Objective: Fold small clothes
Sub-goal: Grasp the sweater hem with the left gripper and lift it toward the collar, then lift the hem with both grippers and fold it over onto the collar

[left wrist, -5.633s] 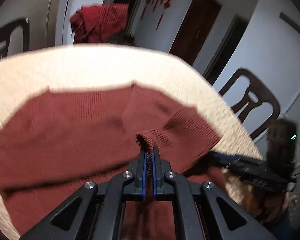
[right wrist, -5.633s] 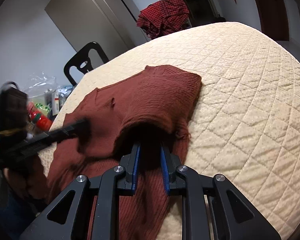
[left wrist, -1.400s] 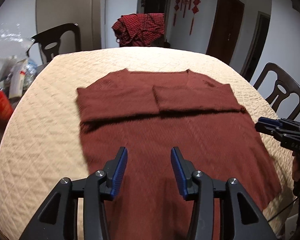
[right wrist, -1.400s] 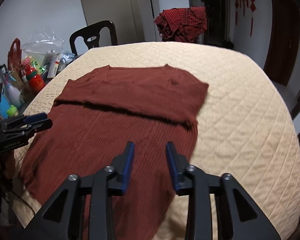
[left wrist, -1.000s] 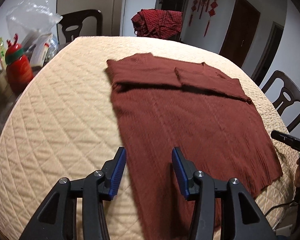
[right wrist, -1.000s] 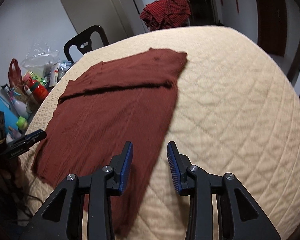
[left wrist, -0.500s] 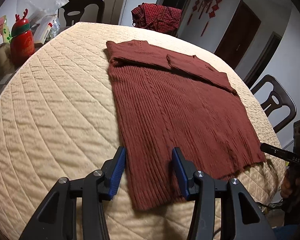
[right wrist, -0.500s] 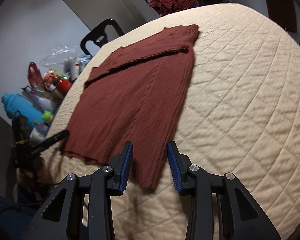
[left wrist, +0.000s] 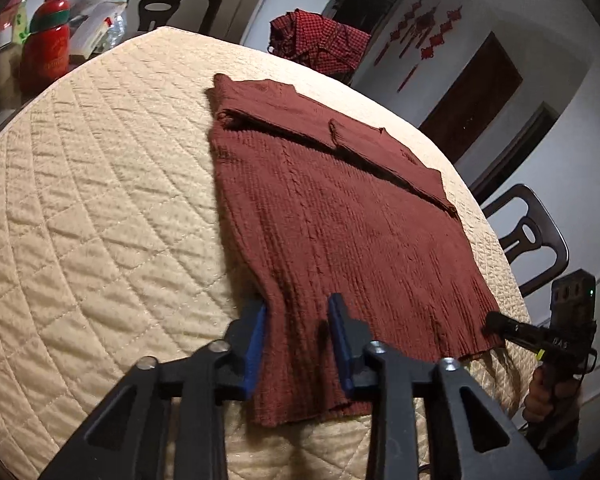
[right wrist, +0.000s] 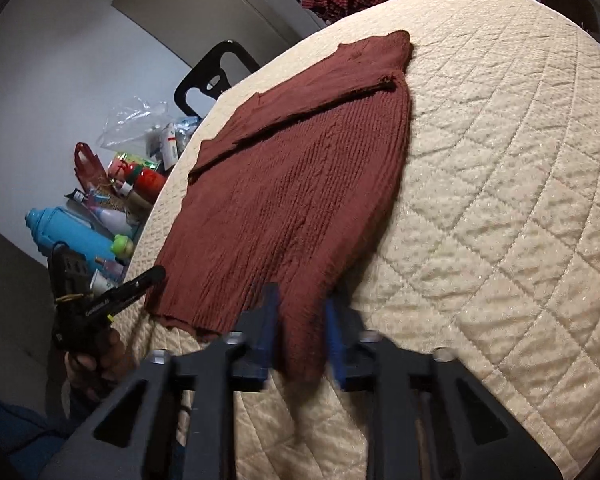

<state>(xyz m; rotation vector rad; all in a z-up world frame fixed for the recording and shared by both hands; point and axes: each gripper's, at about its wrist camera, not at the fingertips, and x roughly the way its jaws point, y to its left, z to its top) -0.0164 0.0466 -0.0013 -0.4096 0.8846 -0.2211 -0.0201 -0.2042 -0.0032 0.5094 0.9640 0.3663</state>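
Observation:
A dark red knit sweater lies flat on the cream quilted table, both sleeves folded across its top. My left gripper is open, its fingers either side of the sweater's near left hem corner. My right gripper is open and straddles the near right hem corner of the sweater. Each gripper shows in the other's view, the right gripper at the hem's right end and the left gripper at its left end.
A red checked garment hangs over a chair at the table's far side. Dark chairs stand at the far left and right. Bottles, a red jar and a plastic bag crowd a surface left of the table.
Both grippers let go of the sleeves, opened and pulled back to the near hem. In the last half second each dropped lower, with its fingers around a hem corner.

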